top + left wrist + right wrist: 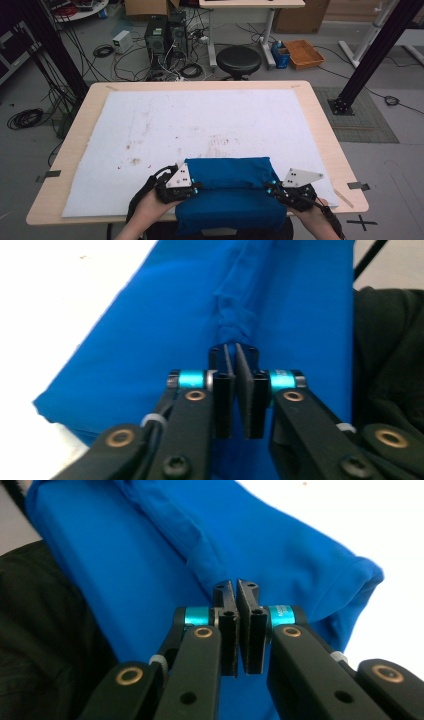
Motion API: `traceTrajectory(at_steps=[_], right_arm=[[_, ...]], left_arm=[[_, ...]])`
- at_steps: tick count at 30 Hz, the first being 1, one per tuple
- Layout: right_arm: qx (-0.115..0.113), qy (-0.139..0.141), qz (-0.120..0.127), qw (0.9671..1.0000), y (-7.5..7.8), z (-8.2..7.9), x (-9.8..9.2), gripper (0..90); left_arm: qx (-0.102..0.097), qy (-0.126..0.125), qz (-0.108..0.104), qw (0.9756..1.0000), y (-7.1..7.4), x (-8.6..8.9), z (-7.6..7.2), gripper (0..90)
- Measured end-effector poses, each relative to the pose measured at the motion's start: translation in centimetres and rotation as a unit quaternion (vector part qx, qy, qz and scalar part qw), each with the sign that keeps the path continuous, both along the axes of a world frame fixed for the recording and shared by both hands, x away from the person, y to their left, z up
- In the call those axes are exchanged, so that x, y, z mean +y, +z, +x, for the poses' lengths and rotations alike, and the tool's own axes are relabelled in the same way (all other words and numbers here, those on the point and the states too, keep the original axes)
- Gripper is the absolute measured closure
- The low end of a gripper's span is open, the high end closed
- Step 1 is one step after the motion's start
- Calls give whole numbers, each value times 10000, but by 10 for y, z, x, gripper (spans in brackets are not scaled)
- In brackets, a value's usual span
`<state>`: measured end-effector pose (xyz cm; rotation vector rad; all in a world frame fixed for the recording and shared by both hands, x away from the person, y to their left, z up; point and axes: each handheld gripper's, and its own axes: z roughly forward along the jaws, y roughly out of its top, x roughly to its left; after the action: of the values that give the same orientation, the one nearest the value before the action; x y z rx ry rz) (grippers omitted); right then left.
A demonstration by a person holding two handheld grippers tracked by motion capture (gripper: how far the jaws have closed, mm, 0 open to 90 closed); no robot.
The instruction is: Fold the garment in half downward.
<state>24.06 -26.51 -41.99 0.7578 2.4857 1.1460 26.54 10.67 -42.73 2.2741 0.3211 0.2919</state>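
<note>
Blue cloth (pixel 227 192) over table (pixel 320 127) edge, white mat (pixel 200 120) beneath

Left gripper (pixel 235 352) and right gripper (pixel 236 587): black jaws with flat dark pads, cyan collars just behind the pads, brass-ringed pivots and black screws farther back; grey three-cornered plates on top.

Left gripper (pixel 235 357), seemingly pinching blue cloth (pixel 165 330)
</note>
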Motion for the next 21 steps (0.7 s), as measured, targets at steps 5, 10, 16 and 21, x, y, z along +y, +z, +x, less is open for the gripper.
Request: traceTrajectory(at_steps=[5, 10, 16, 21], right_arm=[[63, 25, 134, 9999, 1, 0, 0, 816], [-15, 88, 93, 9999, 2, 7, 13, 772], [-113, -536, 431, 9976, 8, 32, 8, 707], [-62, -1256, 618, 9901, 11, 64, -4, 639]], left_arm=[[69, 41, -100, 9999, 3, -5, 0, 738], [10, 180, -88, 9998, 5, -16, 5, 701], [-138, 1357, -593, 9889, 10, -1, 32, 618], [24, 2056, -747, 9758, 9, 13, 56, 560]])
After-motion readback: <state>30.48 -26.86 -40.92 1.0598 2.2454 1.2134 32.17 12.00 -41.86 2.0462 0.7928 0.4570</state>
